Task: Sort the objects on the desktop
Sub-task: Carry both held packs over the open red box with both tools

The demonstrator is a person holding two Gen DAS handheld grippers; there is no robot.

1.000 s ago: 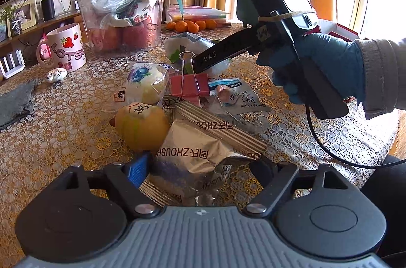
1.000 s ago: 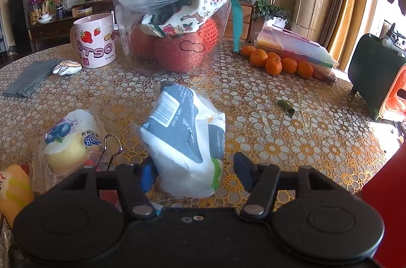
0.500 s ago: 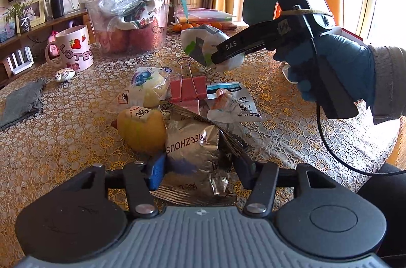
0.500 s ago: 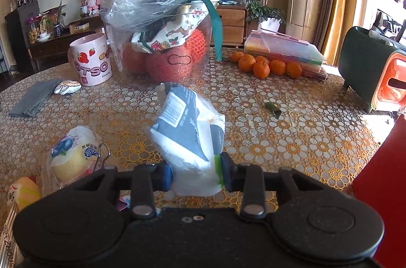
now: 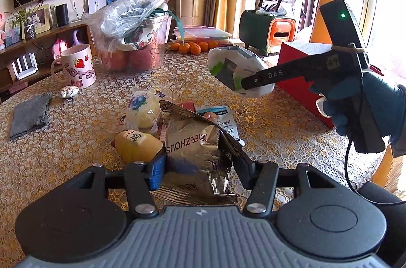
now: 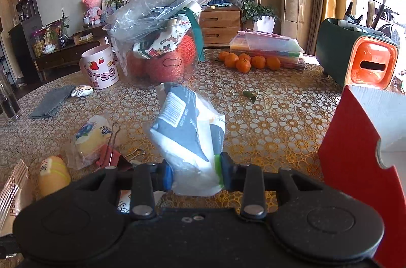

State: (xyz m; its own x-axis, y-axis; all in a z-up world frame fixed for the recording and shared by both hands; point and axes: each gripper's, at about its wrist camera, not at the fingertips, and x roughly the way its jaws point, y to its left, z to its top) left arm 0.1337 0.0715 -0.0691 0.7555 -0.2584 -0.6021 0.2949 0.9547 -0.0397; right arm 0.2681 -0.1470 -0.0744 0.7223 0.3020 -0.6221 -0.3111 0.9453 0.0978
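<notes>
between the fingers of our left gripper (image 5: 199, 167) sits a silver foil snack bag (image 5: 195, 148). both pads press on its sides, so we hold it tight, and its crinkled top sticks up in front of us. we cannot tell if the bag is off the table or still touching it. just to the left of this gripper lies a yellow wrapped snack (image 5: 138, 145). a little past that is a clear packet with a blueberry picture (image 5: 142, 109). behind the foil bag a red binder clip (image 5: 181, 100) stands with its wire handle up, and a small blue and white packet (image 5: 220, 115) lies beside it.

our right gripper (image 6: 195, 173) is squeezed shut on a white and grey plastic pouch (image 6: 189, 133). the pouch stands up from the fingers and hangs in the air above the gold patterned tablecloth (image 6: 279, 115). from the left wrist view we see this pouch up high and to the right, well apart from the pile of snacks. right beside this gripper, on its right side, is a red box (image 6: 355, 154) with a white inside. far ahead of it stands a clear tub of apples (image 6: 157, 50) covered with a plastic bag. to the left of the tub is a pink strawberry mug (image 6: 100, 70). to the right of the tub lie some small oranges (image 6: 250, 61).
</notes>
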